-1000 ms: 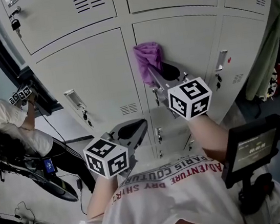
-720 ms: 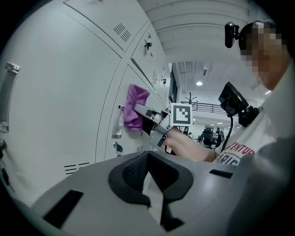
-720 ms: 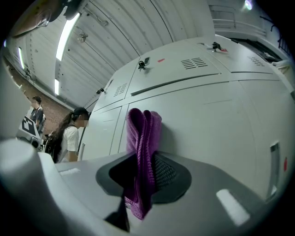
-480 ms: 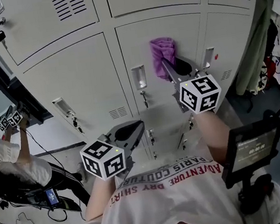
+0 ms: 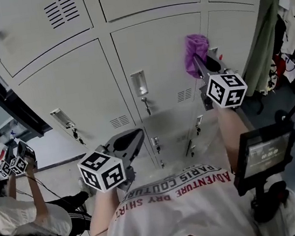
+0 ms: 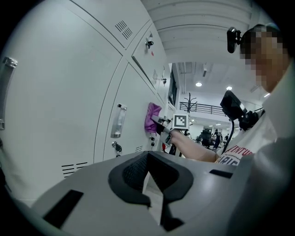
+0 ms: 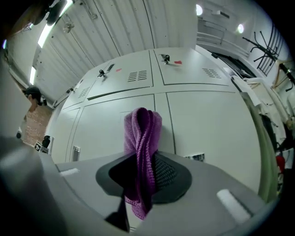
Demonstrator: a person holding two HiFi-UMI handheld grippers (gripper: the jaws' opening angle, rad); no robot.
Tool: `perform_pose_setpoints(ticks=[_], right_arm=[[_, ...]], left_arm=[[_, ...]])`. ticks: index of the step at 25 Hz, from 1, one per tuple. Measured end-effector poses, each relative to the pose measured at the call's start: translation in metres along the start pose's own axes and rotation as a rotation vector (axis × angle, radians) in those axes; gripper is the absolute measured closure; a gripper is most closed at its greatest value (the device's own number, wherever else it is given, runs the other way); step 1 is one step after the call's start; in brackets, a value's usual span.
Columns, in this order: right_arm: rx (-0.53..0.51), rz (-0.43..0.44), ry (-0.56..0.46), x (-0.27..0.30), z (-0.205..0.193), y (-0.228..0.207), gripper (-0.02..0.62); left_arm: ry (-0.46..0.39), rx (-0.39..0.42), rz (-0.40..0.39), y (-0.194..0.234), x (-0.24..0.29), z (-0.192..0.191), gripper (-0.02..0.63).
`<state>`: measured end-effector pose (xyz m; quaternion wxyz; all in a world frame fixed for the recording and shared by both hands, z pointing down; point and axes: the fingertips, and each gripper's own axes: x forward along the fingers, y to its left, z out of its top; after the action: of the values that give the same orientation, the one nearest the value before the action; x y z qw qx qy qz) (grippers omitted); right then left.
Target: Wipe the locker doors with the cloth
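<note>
Pale grey metal locker doors (image 5: 73,92) fill the background. With the arm stretched forward and raised, the right claw (image 5: 198,61) is clenched on the crumpled purple knitted cloth (image 5: 194,48), holding it against a door near its right edge. The left claw (image 5: 138,134) is low by the torso, its jaws together and empty.

Flat locker doors (image 5: 71,82) give us open panels to sweep. In the way are the middle door's handle (image 5: 139,83) with the lock (image 5: 146,105) below it, and another handle (image 5: 60,117) on the left. The right door's handle (image 7: 196,157) sits just beside the cloth (image 7: 142,152). Hanging clothes (image 5: 266,32) crowd the right edge. A screen (image 5: 261,153) sits below our right arm.
</note>
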<state>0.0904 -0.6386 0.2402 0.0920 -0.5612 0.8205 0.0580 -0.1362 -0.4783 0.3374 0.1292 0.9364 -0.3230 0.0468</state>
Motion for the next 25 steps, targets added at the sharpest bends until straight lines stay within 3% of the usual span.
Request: perform_pose_setpoints(ticks=[4, 9, 14, 18, 25], right_arm=[[-0.018, -0.047, 0.004, -0.006, -0.006, -0.019, 0.52], [0.003, -0.039, -0.016, -0.01, -0.004, -0.015, 0.52], [0.064, 0.084, -0.112, -0.029, 0.018, 0.032, 0.52], [0.032, 0.219, -0.152, -0.035, 0.031, 0.087, 0.52], [0.015, 0.358, -0.101, -0.03, -0.016, 0.155, 0.52]], left_arm=[[-0.001, -0.008, 0.006, 0.002, -0.002, -0.001, 0.606], [0.006, -0.003, 0.012, 0.002, -0.003, -0.003, 0.606], [0.0, -0.009, 0.02, 0.004, -0.008, -0.002, 0.606], [-0.005, -0.013, 0.024, 0.003, -0.01, -0.003, 0.606], [-0.006, -0.022, 0.041, 0.009, -0.017, -0.006, 0.606]])
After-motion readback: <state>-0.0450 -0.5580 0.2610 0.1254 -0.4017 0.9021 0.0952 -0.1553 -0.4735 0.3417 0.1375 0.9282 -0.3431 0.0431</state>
